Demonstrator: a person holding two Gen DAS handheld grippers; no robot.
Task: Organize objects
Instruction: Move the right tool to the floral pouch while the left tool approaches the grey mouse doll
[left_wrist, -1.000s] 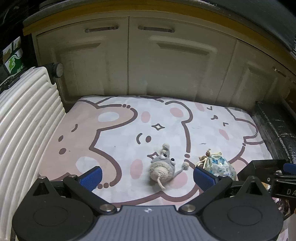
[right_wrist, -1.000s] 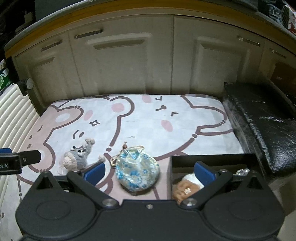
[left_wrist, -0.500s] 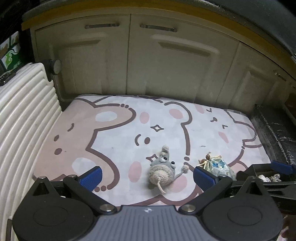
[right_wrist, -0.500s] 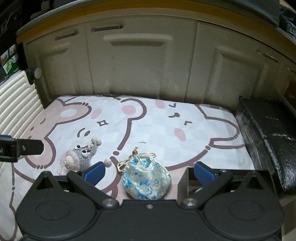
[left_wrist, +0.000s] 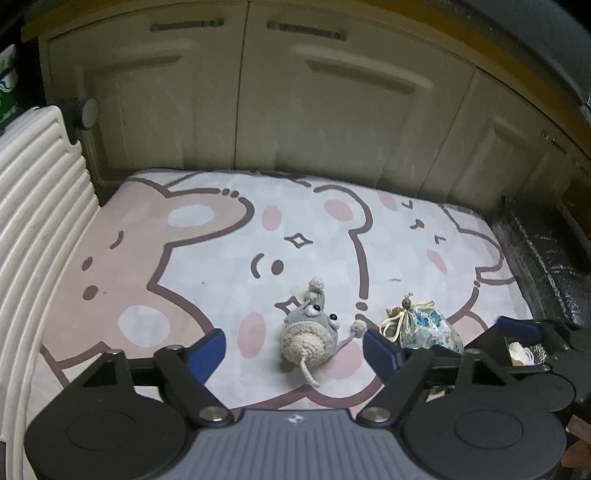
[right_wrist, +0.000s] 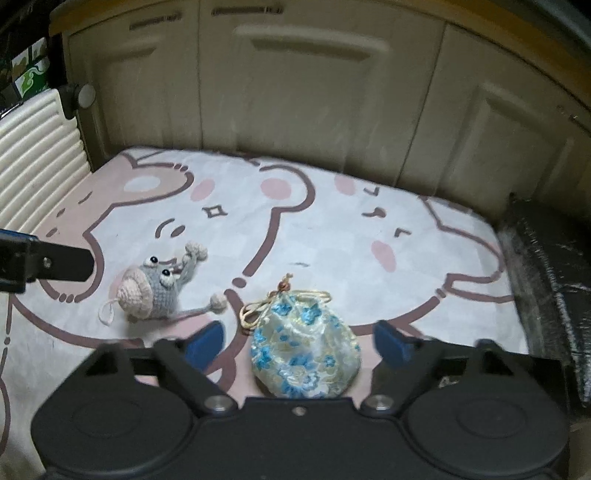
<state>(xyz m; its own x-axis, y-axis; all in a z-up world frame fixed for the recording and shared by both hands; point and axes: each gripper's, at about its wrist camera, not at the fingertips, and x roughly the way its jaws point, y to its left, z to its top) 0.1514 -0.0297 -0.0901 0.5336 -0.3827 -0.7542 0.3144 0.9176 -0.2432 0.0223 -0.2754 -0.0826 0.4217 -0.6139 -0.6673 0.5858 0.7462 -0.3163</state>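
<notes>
Partly, the right claw (right_wrist: 297, 345) hides the pouch's (right_wrist: 304, 356) base.

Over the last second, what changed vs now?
Both grippers came down toward the mat and their jaws are closing: the left gripper around the crochet mouse, the right gripper around the floral pouch. Neither pad touches yet. The black box dropped out of the right wrist view. Mouse, pouch and cartoon mat stayed put.

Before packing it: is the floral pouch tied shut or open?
Shut: the floral pouch is gathered at its neck, with the cord knotted there.
</notes>
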